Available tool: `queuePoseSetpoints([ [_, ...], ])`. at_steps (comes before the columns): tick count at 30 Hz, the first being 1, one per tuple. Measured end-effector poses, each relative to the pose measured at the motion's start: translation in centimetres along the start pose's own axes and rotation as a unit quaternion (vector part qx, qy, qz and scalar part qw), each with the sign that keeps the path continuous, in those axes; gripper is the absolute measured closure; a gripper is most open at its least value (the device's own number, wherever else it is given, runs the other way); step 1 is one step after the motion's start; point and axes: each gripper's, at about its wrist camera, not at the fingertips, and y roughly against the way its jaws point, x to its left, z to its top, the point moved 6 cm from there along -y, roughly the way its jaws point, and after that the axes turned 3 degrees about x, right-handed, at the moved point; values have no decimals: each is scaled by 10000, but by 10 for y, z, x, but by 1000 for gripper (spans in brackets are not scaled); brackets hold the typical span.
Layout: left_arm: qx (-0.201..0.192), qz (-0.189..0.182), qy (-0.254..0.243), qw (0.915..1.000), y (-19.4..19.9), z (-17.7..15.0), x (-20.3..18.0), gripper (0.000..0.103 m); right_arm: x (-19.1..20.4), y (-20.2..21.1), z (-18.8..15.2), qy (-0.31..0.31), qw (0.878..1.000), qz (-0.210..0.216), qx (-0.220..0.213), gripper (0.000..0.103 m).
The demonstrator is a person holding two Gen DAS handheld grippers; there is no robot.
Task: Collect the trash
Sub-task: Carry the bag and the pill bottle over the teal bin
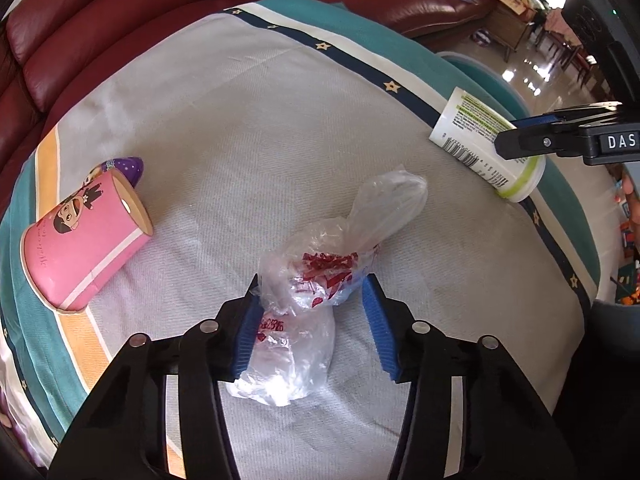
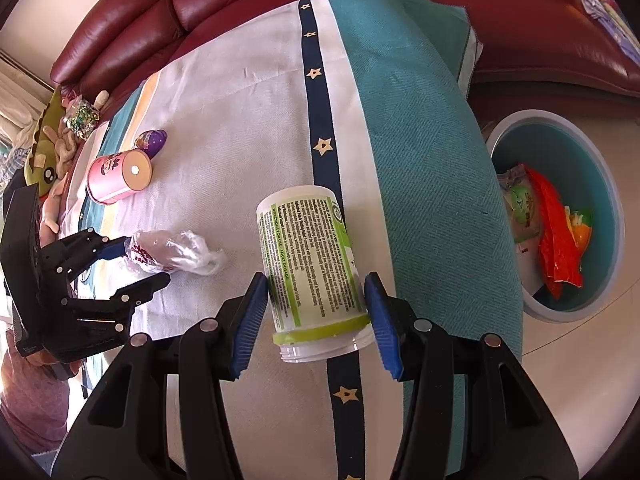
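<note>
We hold the white bottle (image 2: pixel 314 268) in the right gripper (image 2: pixel 316 316), bin (image 2: pixel 600 184) to its right; left gripper (image 1: pixel 312 320) seemingly pinches the plastic bag (image 1: pixel 320 276).

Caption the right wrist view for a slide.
Right gripper fingers clamp a white bottle above the striped cloth, bin nearby.

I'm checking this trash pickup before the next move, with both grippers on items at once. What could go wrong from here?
1. The plastic bag is limp and crumpled between the left gripper fingers; a partial pinch may let it slide out.
2. The white bottle is smooth and round, held near its open neck by the right gripper; it could pivot or slip.
3. The bin sits beyond the bed's edge; a dropped item might miss it.
</note>
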Motion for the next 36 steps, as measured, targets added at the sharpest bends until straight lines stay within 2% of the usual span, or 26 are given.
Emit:
queuePoseSetpoints([
  [5,129,141,75,9998,-7,-3,-2,52,2,-3,3,81,10000,12,32,55],
  [7,148,318,112,9993,-10,-3,1,41,5,-6,5,126,9999,15,58,55],
  [12,119,503,331,9981,-10,2,15,38,8,-11,10,229,9997,-22,75,55],
  [16,94,422,304,9986,-13,4,11,38,10,-17,10,261,9996,-41,136,55],
  [17,72,376,272,9989,-13,4,8,41,11,-19,10,267,9995,-68,161,55],
  [19,15,237,270,9994,-11,5,2,69,10,-22,11,271,9994,-80,187,55],
  [21,-42,236,358,9991,-10,6,-2,75,9,-23,10,255,9995,-43,185,55],
  [28,-107,282,1098,9935,-2,1,-1,79,11,-34,9,321,9991,-33,263,55],
  [30,-168,243,1232,9919,2,1,-2,79,9,-32,8,320,9992,-65,220,55],
  [36,-383,121,1478,9882,22,6,-11,79,-4,-11,5,111,9997,224,-1,55],
])
